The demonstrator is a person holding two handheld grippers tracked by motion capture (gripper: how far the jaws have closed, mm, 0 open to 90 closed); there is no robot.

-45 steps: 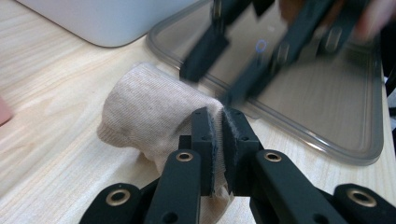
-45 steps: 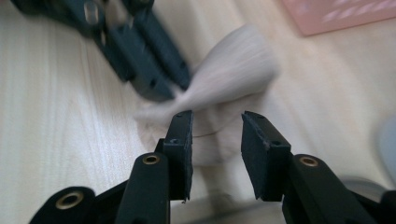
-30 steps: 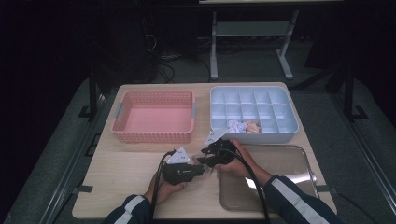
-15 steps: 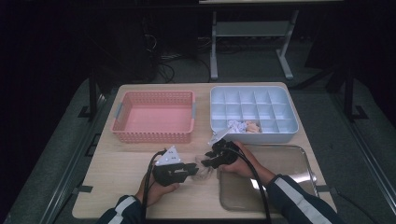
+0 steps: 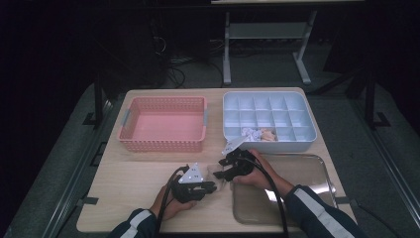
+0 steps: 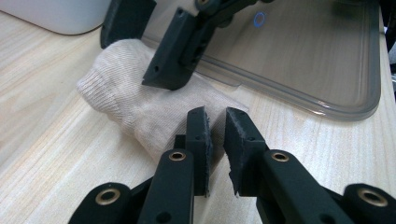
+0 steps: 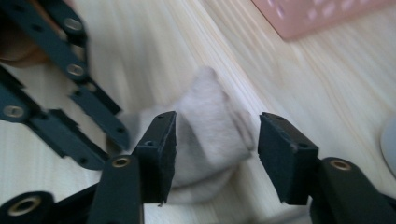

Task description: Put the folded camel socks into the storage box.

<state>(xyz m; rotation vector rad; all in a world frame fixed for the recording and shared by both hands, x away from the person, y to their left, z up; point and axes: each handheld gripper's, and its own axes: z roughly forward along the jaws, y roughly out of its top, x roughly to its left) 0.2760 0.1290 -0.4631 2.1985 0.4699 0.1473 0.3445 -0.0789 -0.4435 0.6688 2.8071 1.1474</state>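
Observation:
A cream ribbed sock point(image 6: 135, 102) lies on the wooden table beside the clear tray. My left gripper point(image 6: 217, 135) has its jaws almost together, pinching the thin near end of the sock. In the high view it sits at the front centre point(image 5: 210, 187). My right gripper point(image 7: 219, 123) faces it from the other side point(image 5: 218, 171). Its jaws have just been opening and now stand apart on either side of the bunched sock point(image 7: 210, 126) without pressing on it. One right jaw rests over the sock in the left gripper view.
A pink basket point(image 5: 163, 124) stands at the back left. A white compartment box point(image 5: 267, 116) at the back right holds several small rolled items point(image 5: 255, 133). The clear tray point(image 5: 297, 188) lies front right, under the right forearm.
The right gripper's jaws have spread wider around the sock. Both hands have stayed almost where they were.

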